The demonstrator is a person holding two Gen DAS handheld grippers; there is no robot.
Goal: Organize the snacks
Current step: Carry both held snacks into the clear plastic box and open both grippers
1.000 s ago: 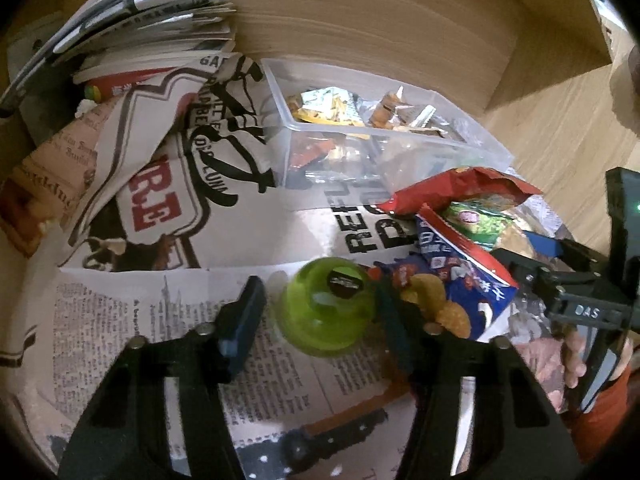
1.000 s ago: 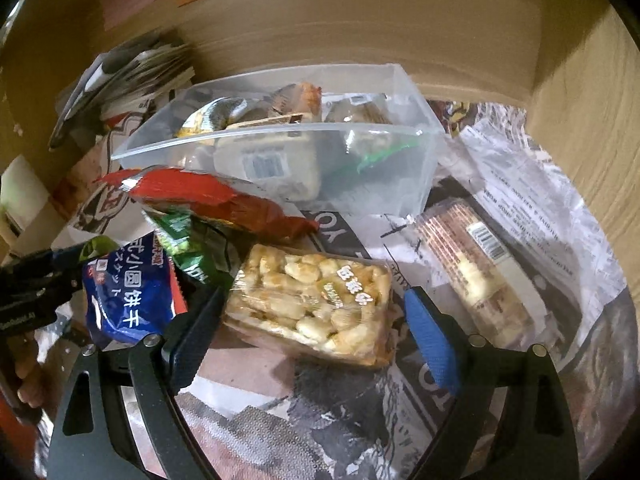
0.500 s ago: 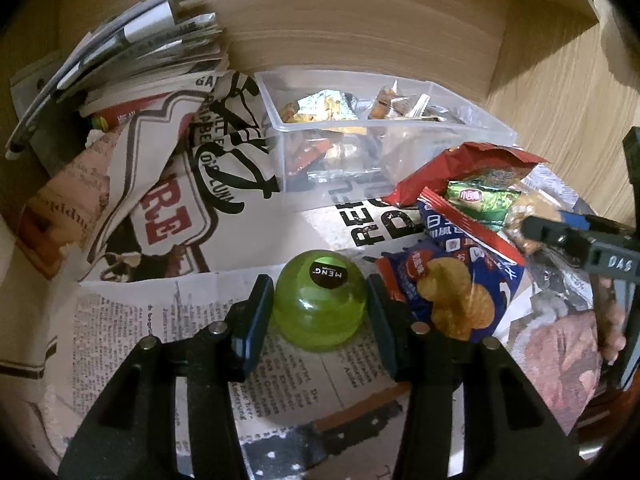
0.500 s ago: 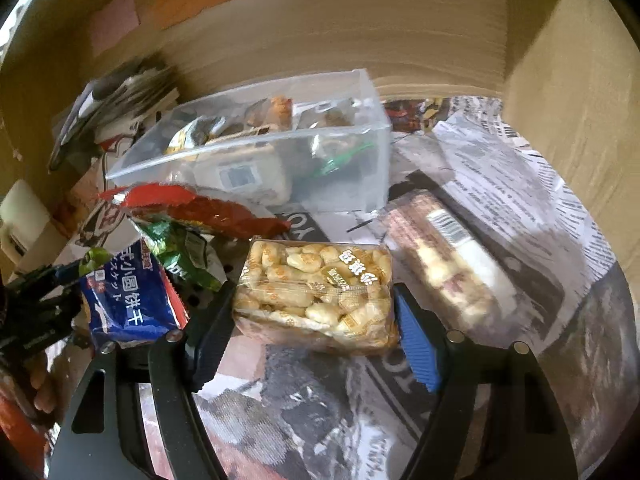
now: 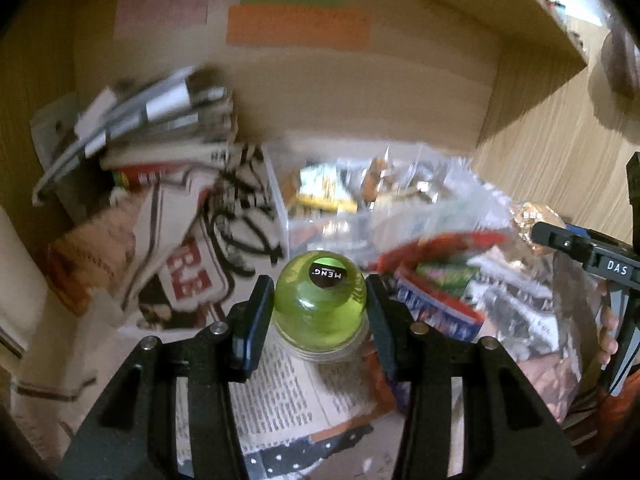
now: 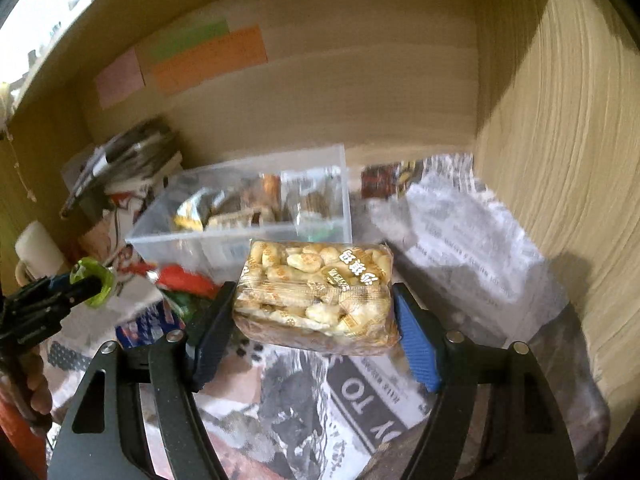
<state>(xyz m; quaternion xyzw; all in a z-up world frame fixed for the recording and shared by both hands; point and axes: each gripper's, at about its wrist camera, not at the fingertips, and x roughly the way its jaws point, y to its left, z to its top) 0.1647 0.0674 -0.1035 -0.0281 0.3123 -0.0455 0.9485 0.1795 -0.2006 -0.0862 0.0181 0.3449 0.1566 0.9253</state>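
Claws point(image 5: 320, 312) above newspaper-covered shelf point(image 6: 460, 240), wooden walls point(image 6: 560, 160) around

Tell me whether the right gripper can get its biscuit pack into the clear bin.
Probably yes: the right gripper holds the biscuit pack just before the clear bin, whose top is open, though already partly filled.

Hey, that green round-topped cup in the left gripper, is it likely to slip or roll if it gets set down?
The green cup looks smooth and glossy, so it may slip between the left gripper pads, which meet only its curved sides. Its domed top suggests it would roll if laid sideways. Set upright on the crumpled newspaper, it could tip, since that surface looks uneven.
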